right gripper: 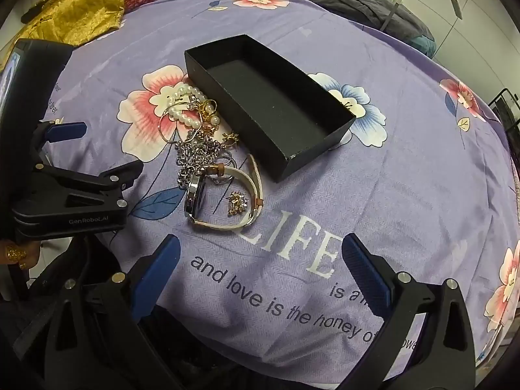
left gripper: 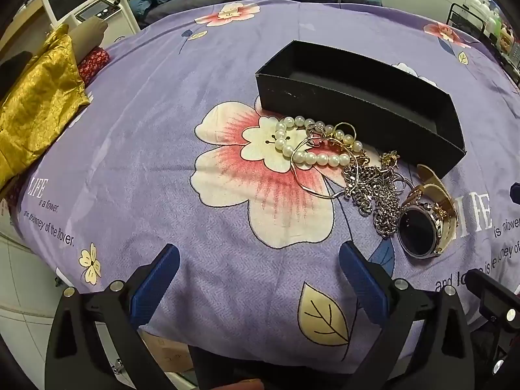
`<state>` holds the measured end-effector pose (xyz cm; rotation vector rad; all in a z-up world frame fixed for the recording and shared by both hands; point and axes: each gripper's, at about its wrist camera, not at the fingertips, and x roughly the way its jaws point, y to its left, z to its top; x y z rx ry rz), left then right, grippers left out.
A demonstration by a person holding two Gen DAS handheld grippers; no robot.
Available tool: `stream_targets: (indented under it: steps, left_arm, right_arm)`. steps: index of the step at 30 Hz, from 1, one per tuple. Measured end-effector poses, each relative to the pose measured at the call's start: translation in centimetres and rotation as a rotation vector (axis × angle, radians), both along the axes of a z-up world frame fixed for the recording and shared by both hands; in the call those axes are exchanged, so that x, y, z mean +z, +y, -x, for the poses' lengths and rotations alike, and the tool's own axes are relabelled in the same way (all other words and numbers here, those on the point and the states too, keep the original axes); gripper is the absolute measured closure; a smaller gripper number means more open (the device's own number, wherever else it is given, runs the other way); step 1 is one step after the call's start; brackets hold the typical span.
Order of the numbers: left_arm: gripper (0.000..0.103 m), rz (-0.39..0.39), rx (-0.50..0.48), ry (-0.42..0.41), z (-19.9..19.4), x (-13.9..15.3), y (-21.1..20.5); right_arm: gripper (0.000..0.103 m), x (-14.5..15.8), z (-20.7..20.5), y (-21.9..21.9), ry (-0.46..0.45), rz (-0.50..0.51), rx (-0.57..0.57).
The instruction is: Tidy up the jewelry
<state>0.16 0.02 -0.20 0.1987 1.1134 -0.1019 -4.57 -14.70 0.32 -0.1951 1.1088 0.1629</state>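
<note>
Left wrist view: looking steeply down along left hand-held gripper (left gripper: 259, 271) onto purple floral bedspread (left gripper: 156, 149), near edge of bed, close in. Black box (left gripper: 325, 94) and jewelry pile (left gripper: 351, 169) sit right of centre. Right wrist view: same steep downward tilt from right hand-held gripper (right gripper: 261, 269), box (right gripper: 247, 110) ahead, pile (right gripper: 201, 143) left of centre. Shared ground: box, pile, watch (left gripper: 419, 227), gold fabric (left gripper: 35, 104) far left. Left hand-held gripper itself visible at left edge of right view.

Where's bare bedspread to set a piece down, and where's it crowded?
Free: the black box is empty inside. Bare purple bedspread lies right of the box, and near the LIFE lettering before the right gripper. Crowded: the pearl bracelet, silver chain and watch are heaped against the box's left wall.
</note>
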Motion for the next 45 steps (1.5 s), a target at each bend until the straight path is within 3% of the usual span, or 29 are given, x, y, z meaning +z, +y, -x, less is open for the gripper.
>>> stream_targets:
  steps: [45]
  left_arm:
    - [0.007, -0.004, 0.009, 0.015, 0.16, -0.7, 0.09]
  right_arm:
    - [0.005, -0.22, 0.15, -0.03, 0.019, -0.024, -0.009]
